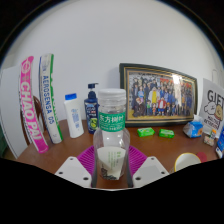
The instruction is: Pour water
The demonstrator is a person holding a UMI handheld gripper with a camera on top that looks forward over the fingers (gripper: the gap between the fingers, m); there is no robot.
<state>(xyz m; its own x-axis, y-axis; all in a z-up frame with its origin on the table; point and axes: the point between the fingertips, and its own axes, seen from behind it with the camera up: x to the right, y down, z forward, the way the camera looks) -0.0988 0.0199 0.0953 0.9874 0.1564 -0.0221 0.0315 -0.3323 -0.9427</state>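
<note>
A clear plastic bottle with a white cap and a green label stands upright between my fingers. Both magenta pads press against its lower body, so my gripper is shut on it. The bottle's base is hidden between the fingers, and I cannot tell whether it touches the brown table. Whether it holds water does not show.
Behind the bottle stand a dark blue pump bottle, a small white bottle and tall boxes at the left. A framed group photo leans against the wall. Two green packets, small items and a pale round object lie at the right.
</note>
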